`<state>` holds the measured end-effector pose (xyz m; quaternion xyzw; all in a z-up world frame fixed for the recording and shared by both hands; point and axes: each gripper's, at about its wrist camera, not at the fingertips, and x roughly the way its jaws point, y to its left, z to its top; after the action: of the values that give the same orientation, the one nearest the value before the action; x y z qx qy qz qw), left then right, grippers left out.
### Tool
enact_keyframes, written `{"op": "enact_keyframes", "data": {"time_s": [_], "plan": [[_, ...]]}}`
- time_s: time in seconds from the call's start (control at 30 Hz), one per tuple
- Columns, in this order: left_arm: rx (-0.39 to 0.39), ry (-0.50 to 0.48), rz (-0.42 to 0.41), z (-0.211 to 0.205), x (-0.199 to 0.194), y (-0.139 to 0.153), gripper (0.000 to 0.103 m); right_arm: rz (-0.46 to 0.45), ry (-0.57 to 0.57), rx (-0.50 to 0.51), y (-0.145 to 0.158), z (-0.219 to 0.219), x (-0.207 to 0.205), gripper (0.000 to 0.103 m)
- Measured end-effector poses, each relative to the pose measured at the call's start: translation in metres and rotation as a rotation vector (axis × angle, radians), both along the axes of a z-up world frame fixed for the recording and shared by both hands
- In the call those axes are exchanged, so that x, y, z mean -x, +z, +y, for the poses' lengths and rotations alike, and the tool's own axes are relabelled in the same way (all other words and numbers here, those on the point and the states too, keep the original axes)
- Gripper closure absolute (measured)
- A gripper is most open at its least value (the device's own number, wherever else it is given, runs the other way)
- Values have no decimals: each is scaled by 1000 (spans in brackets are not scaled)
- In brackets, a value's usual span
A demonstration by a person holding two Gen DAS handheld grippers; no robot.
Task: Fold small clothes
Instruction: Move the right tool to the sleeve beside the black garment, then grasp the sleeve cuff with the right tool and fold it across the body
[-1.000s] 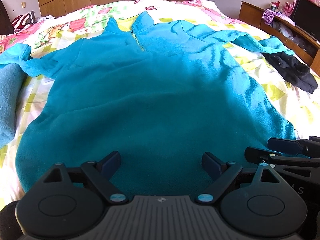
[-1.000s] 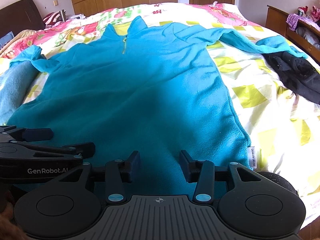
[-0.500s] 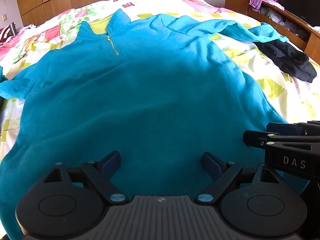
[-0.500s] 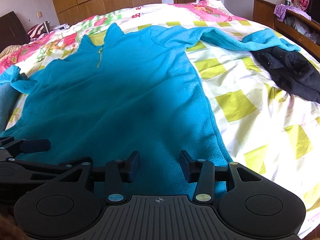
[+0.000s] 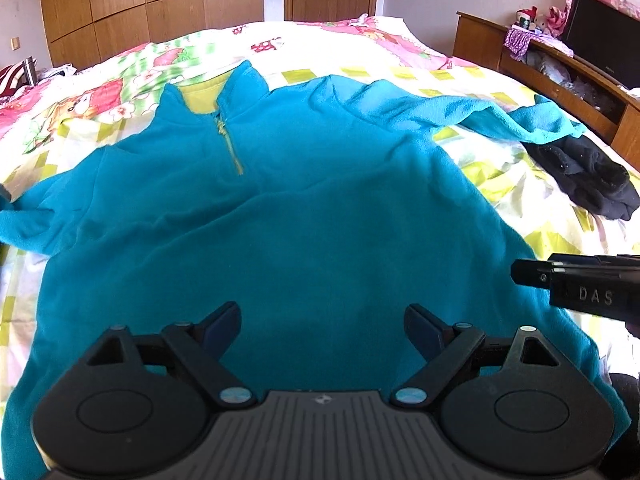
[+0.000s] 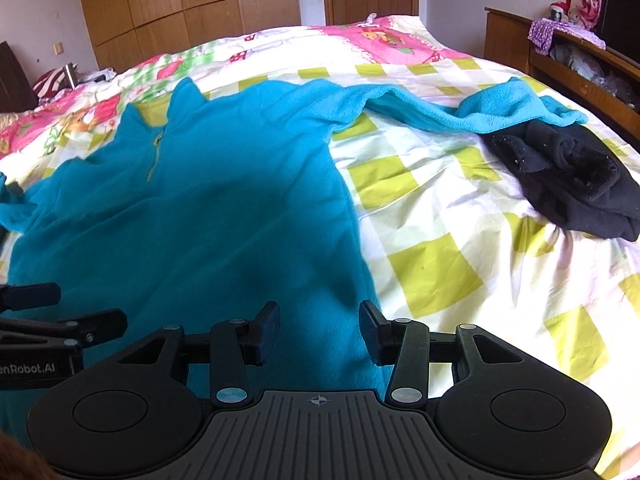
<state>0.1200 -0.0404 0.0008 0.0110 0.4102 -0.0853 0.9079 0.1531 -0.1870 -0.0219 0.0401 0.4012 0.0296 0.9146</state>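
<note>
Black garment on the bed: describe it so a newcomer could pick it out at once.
Start at the bed with its white and lime checked cover. A teal fleece pullover lies spread across it, one sleeve stretched toward the wooden cabinet side. At that sleeve's cuff sits the black garment, a crumpled heap and the only dark, bunched cloth on the bed.

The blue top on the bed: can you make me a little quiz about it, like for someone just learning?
1. True or false: the blue fleece top lies spread flat on the checked bedsheet.
2. What lies touching the end of the top's long sleeve? A) a black garment B) a red towel C) a shoe
3. Fill in: the right gripper has its fingers ____ with nothing held between them.

Key: 1 true; 2 A; 3 open
</note>
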Motion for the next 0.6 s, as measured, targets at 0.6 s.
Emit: {"op": "enact_keyframes", "data": {"time_s": [0.6], "plan": [[6, -182, -44, -97, -102, -14, 3, -187, -558, -712, -34, -171, -158, 31]]}}
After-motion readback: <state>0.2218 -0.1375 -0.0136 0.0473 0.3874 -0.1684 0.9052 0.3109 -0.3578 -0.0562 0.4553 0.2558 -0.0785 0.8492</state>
